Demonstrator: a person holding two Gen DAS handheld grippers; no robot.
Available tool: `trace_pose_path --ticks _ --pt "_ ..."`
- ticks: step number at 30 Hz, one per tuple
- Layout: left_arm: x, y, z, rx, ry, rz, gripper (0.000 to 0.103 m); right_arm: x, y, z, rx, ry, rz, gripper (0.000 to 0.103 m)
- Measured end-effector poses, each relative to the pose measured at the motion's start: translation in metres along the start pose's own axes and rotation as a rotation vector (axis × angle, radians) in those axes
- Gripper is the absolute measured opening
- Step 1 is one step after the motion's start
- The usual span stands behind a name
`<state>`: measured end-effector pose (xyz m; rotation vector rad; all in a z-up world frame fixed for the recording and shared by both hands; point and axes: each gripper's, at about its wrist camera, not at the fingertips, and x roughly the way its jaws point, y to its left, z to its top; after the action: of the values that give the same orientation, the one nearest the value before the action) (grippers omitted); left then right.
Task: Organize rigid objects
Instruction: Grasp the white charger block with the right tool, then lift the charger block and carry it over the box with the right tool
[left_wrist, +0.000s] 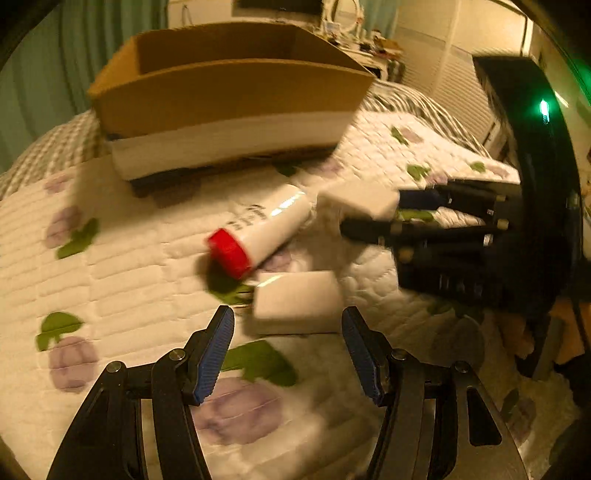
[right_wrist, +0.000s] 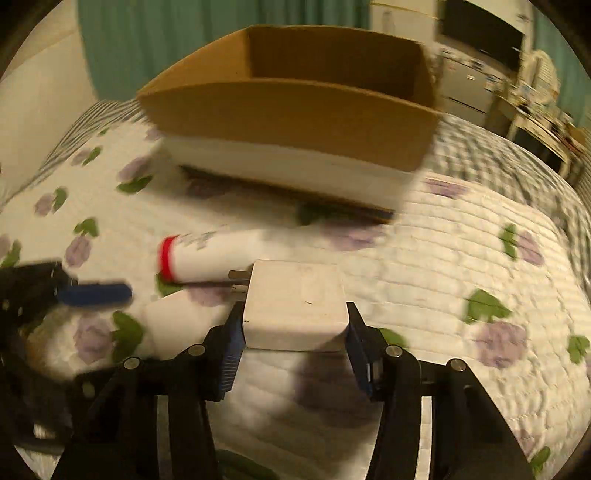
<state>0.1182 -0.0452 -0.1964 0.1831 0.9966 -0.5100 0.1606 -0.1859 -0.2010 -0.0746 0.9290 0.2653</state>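
Between the right claw pads a white charger is sitting clenched; the released left claw is nearing a second charger just ahead

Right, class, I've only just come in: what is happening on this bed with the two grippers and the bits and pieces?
A person is tidying small hard items on a flowered quilt using two handheld grippers. The right gripper is shut on a white plug adapter. The left gripper is open, its fingers on either side of a second white block without pressing it. A white tube with a red cap lies between them. The open cardboard box stands behind them; its inside is mostly hidden.
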Motion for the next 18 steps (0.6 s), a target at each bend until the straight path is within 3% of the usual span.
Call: trace_pose_path --ticks 6,9,18 --pt "0.023 0.0 0.007 -0.063 0.072 -0.022 0.063 -0.01 -0.039 -0.004 0.131 -0.002 -0.01 0.051" --pt "0.03 0.008 0.01 -0.12 0.082 -0.034 0.062 -0.009 -0.035 -0.004 0.115 -0.003 -0.023 0.051" --pt "0.021 0.0 0.008 -0.109 0.011 0.065 0.057 -0.014 -0.025 -0.009 0.08 -0.009 -0.039 0.051"
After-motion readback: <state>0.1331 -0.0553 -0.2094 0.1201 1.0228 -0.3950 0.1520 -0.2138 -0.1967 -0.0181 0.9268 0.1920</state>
